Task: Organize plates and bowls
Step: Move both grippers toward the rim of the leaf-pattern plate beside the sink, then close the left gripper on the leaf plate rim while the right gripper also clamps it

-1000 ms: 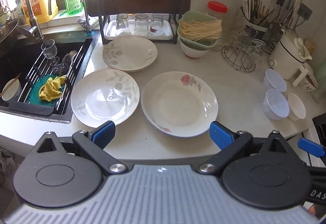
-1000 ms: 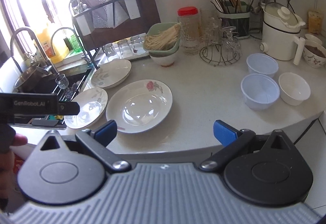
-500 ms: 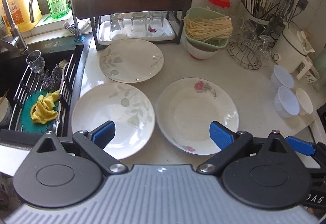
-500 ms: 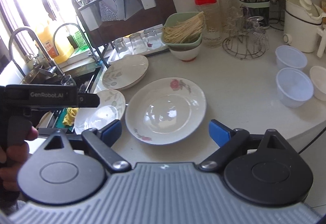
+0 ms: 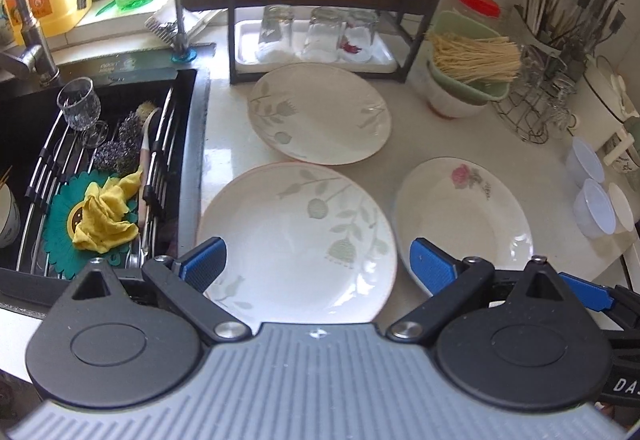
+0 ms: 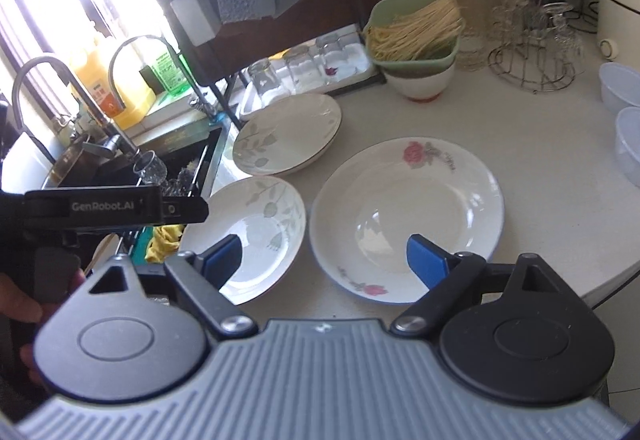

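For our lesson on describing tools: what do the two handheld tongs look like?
Both the left tongs and right tongs match: a ribbed grey body, two round black housings, black link arms with silver pivots, and blue ridged fingertips. Seen from the side, the left one bears white "GenRobot.AI" lettering.

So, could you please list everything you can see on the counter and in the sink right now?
leaf plates: two places, white, green leaves, by the sink; the far one looks stacked
rose plate: one, white, pink roses, counter middle
plastic bowls: two, translucent, right
noodle basket: one, green, on a white bowl
glasses: three, clear, upturned on rack tray
yellow cloth: one, sink rack
left gripper: blue jaws open over near leaf plate
right gripper: blue jaws open, empty
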Demonstrator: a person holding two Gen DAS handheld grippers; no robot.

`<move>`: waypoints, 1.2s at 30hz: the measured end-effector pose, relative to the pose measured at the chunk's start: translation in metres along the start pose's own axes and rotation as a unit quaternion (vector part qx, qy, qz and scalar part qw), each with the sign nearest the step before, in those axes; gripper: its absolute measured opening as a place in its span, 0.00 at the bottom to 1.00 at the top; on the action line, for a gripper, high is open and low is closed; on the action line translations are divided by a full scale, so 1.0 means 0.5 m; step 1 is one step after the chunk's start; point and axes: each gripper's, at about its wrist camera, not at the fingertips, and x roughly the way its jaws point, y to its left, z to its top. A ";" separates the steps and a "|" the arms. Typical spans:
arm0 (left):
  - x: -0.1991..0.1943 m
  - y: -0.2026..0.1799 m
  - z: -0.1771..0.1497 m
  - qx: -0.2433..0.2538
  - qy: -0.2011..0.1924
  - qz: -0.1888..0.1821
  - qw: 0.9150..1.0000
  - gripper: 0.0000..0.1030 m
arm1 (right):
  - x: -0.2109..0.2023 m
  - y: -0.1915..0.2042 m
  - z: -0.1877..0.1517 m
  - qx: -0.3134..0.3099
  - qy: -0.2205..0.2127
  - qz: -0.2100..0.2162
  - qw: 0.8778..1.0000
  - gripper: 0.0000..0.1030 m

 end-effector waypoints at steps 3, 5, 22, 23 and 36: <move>0.028 0.038 0.002 -0.011 0.003 0.003 1.000 0.96 | 0.030 0.020 -0.001 -0.006 0.015 0.011 1.000 0.81; 0.046 0.060 0.003 -0.017 0.005 0.004 1.000 0.96 | 0.052 0.029 0.000 -0.008 0.029 0.017 0.999 0.77; 0.213 0.199 0.032 -0.031 0.044 0.007 0.999 0.65 | 0.240 0.061 -0.020 0.002 0.141 0.028 0.990 0.50; 0.219 0.202 0.035 -0.031 0.047 0.001 0.998 0.61 | 0.243 0.062 -0.019 0.004 0.139 0.020 0.990 0.50; 0.263 0.177 0.050 0.011 0.084 -0.040 0.996 0.43 | 0.291 0.042 -0.029 0.049 0.136 0.009 0.989 0.16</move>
